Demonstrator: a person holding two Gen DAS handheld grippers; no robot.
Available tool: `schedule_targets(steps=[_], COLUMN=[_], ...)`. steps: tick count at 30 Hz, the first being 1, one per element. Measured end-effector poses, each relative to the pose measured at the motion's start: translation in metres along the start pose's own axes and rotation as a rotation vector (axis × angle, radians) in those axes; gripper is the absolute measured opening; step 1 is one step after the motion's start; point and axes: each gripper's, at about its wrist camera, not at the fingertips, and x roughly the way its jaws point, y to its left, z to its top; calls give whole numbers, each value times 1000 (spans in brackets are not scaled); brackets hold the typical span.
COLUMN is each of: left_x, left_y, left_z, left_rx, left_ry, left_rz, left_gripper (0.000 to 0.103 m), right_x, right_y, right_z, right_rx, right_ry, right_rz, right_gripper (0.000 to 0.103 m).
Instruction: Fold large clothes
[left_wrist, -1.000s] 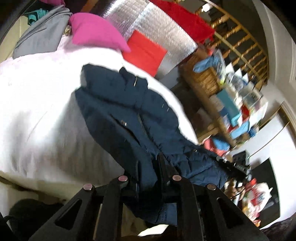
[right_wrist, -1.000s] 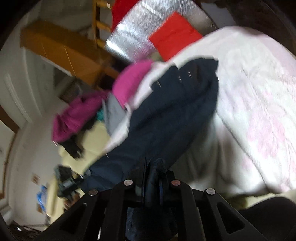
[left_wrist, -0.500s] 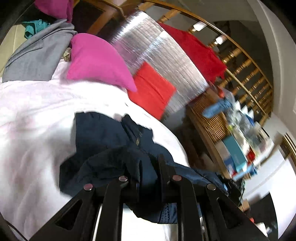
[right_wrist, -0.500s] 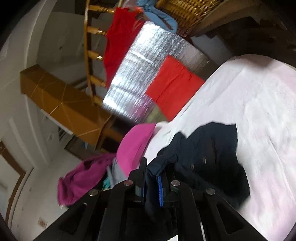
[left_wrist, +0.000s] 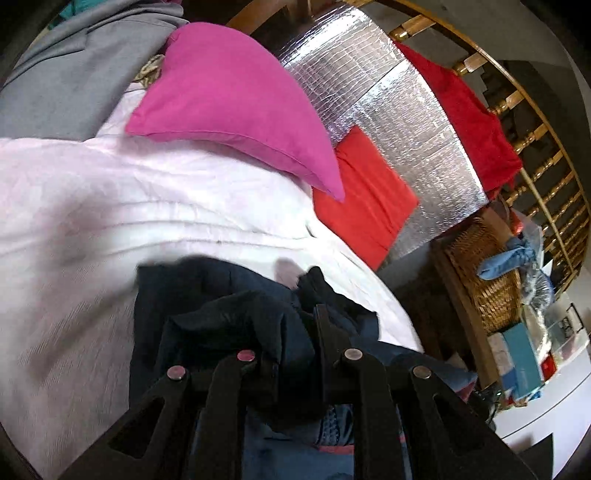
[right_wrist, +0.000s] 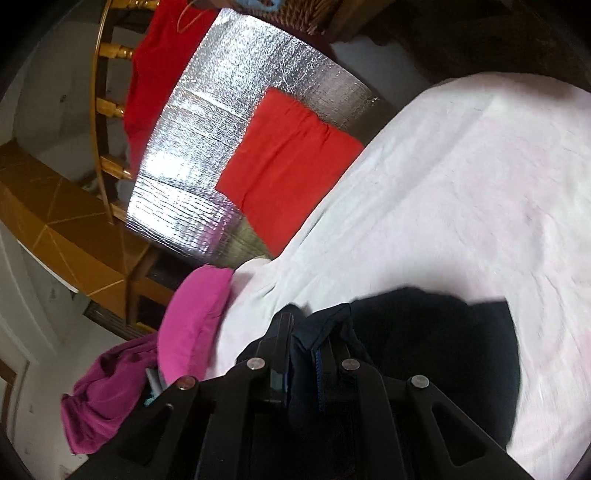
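Both grippers are clamped on the navy jacket (left_wrist: 229, 332), carrying its edge over the part already lying on the pale pink bedspread (left_wrist: 110, 221).

The left gripper (left_wrist: 295, 347) has a thick bunch of fabric between its jaws. The right gripper (right_wrist: 314, 343) is pinched down on a thin hem with a zipper edge showing.

Risks:
- The right grip is only a sliver of hem, so a fast swing could pull it out and the fold would collapse on one side.
- The left side is wadded, so it will likely land lumpy rather than flat.
- The two hands may land uneven, giving a skewed fold line.
- The magenta pillow (left_wrist: 229, 96) sits near and beyond the jacket; overshooting would drape cloth onto it.
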Motion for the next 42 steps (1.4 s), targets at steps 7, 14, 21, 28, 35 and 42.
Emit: schedule_targets(steps=[7,14,21,28,35,42], left_x=[45,3,-36,-27,-15,-10], left_y=[10,12,-4,-26,-7,17], left_z=[16,20,-5,-38,-38,-29], left_rx=[-36,-189,-177,12,42,-14], left_ry=[62,-87,-89,32,51,105], left_rz=[44,-208,-71,341,469,517], left_gripper=[26,92,93,93,93,93], right_x=[51,26,-16,33,107,198], right_y=[-30,-38,24,78,126,117], right_z=[8,14,3,-57,-92,-94], right_rx=[86,174,10,-182,-304,-327], right_ry=[39,-30,-28,223,350,413], right_rz=[-27,93,103,-35,-130,-367], right_gripper=[20,91,86,52,52,52])
